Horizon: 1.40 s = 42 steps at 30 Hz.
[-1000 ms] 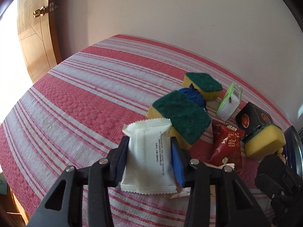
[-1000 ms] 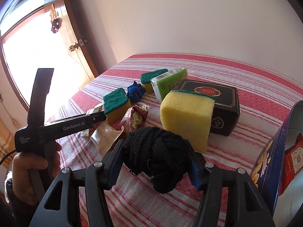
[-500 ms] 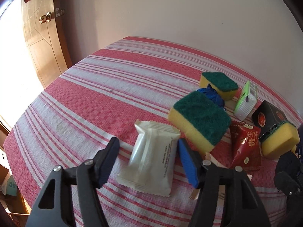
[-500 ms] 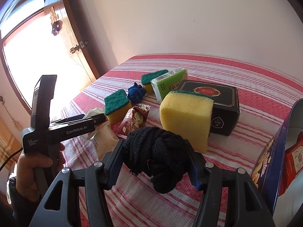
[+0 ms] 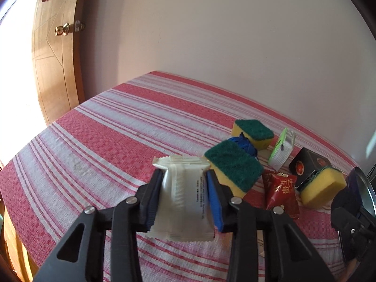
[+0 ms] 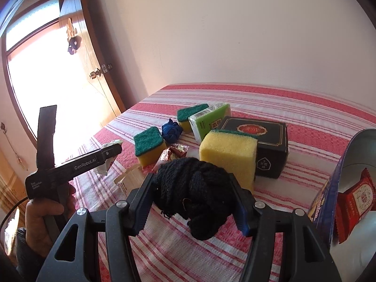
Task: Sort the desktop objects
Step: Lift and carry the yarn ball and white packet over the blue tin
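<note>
The left gripper (image 5: pixel 184 195) has its jaws closing on the white sachet (image 5: pixel 182 197), whose sides lie against both blue pads while its long axis runs along the fingers, away from the camera, its far crimped end projecting past the fingertips and its near end lying between the arms of the tool. The sachet sits just left of the nearer green-topped sponge (image 5: pixel 232 164) on the striped tablecloth (image 5: pixel 98 145), so any carry to the right must clear that sponge first. The right gripper (image 6: pixel 193 185) is clamped on a black knitted bundle (image 6: pixel 195 188), held above the cloth in front of the upright yellow sponge (image 6: pixel 228 152) and the black box (image 6: pixel 265 141). The blue tin (image 6: pixel 329 202), already holding a red packet (image 6: pixel 357 197), stands at the right edge, nearer the right gripper than the left; it is judged the likely receptacle.
</note>
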Tool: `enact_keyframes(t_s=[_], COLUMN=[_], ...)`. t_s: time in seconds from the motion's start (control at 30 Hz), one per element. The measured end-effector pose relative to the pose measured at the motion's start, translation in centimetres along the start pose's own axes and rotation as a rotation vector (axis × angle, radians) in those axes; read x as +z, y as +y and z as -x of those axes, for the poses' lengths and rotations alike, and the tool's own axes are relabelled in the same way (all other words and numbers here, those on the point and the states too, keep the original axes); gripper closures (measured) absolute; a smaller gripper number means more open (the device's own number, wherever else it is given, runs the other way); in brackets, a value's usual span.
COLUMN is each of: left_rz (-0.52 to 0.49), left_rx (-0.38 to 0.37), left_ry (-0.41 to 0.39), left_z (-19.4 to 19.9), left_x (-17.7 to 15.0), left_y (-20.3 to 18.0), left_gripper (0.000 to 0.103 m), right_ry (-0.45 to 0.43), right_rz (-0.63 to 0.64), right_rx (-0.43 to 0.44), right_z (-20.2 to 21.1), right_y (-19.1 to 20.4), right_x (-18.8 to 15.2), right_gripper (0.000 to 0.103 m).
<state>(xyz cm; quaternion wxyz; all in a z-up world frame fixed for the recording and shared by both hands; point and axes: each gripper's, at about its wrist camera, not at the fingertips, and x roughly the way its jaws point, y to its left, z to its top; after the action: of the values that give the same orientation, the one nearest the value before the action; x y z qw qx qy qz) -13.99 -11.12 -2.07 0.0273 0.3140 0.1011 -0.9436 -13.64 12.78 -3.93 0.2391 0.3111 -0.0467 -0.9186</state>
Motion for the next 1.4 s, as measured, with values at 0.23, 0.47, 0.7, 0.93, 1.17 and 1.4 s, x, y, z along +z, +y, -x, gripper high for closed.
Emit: enact_keyframes(t_s=[0.23,0.47,0.7,0.93,1.17,1.4], left_rz=[-0.015,-0.063,-0.129,-0.148,-0.180,-0.214], left_rx=[-0.033,-0.104,-0.138,-0.172,-0.182,-0.156], left_ry=[-0.141,-0.247,-0.357,-0.379,-0.402,-0.370], left_z=[3.3,4.8,5.6,6.5,7.4,6.7], left_x=[-0.1,0.9,-0.4,-1.1,-1.9,-1.9], left_y=[-1.6,-5.0,-8.7,-9.2,-10.2,-11.2], left_gripper=[0.066,0.066,0.066,0.066,0.066,0.066], right_ry=[-0.276,-0.366,-0.453,-0.563,-0.632,-0.648], right_rz=[0.163,0.222,0.118,0.057,-0.021,-0.064], right_rx=[-0.125,-0.178,-0.272,-0.321,-0.344,-0.360], right_z=[4.4,5.9,7.8,10.1,11.4,11.8], right_y=[3.2,4.5,2.7,2.0,0.9,0.7], right_x=[-0.5,-0.9,-0.9,-1.7,-2.3,-2.5], right_gripper=[0.041,0.041,0.041,0.041,0.041,0.041])
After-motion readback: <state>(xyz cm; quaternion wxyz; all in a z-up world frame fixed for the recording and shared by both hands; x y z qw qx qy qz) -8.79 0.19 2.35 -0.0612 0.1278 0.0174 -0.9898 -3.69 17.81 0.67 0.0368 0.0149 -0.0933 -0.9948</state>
